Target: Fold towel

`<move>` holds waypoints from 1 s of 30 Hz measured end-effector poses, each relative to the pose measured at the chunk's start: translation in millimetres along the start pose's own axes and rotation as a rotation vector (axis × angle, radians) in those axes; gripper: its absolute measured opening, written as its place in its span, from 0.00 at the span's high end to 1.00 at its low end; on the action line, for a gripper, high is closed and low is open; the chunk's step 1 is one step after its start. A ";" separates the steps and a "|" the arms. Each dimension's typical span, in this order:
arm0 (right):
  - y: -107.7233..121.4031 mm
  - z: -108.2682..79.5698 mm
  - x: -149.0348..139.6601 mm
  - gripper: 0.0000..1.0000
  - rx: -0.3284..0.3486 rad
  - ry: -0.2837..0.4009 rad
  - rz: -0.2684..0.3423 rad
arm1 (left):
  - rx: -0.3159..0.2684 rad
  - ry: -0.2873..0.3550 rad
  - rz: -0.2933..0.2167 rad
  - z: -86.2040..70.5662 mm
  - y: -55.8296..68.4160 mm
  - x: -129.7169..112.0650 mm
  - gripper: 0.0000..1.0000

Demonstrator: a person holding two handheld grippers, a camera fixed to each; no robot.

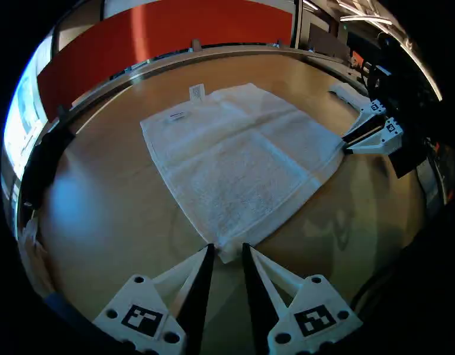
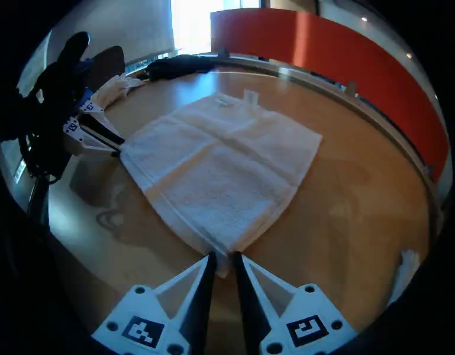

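Pinching a towel (image 1: 239,160) corner each, left hand-held gripper (image 1: 227,251) and right hand-held gripper (image 2: 224,260) are pressed onto the cloth. Towel lies flat, well inside the worktop (image 1: 109,201) edges. No fold shows yet; likely all folding remains, starting with carrying these corners across.

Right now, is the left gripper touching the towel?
Touching. In the left gripper view, the near corner of the towel sits pinched between both fingers of the left gripper, with no gap showing.
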State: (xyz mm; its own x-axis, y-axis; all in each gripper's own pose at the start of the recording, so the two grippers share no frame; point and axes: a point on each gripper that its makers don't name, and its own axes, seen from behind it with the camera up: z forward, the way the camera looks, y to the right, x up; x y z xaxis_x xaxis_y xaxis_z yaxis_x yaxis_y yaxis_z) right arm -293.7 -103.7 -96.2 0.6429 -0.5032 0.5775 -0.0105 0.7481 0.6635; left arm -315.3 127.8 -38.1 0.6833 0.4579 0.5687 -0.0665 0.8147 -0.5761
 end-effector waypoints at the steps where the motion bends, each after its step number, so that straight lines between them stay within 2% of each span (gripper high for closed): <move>1: -0.6 0.0 0.0 0.79 0.002 -0.001 -0.001 | 0.003 -0.001 -0.003 0.3 -0.7 0.1 0.70; 5: -4.4 0.0 0.2 0.82 0.016 -0.004 0.001 | 0.012 -0.004 -0.022 1.4 -2.4 0.7 0.82; 9: -6.2 -1.2 2.8 0.83 0.023 0.003 0.015 | 0.007 -0.007 -0.043 1.8 -2.4 1.7 0.85; 18: 1.2 -12.4 14.6 0.84 0.008 0.034 0.030 | -0.005 0.003 -0.078 -0.8 3.8 10.2 0.87; 24: 6.8 -25.8 26.9 0.84 -0.006 0.055 0.021 | -0.001 0.021 -0.108 -11.8 4.1 22.5 0.87; 30: 8.4 -44.9 40.4 0.84 -0.016 0.072 0.005 | 0.008 0.043 -0.151 -32.2 3.7 39.2 0.87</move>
State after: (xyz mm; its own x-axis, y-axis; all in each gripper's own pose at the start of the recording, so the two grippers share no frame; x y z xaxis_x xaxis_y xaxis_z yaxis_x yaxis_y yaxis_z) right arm -233.4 -98.2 -88.7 0.6960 -0.4675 0.5450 -0.0022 0.7576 0.6527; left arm -265.3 137.4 -36.9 0.7164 0.3149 0.6226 0.0336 0.8758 -0.4816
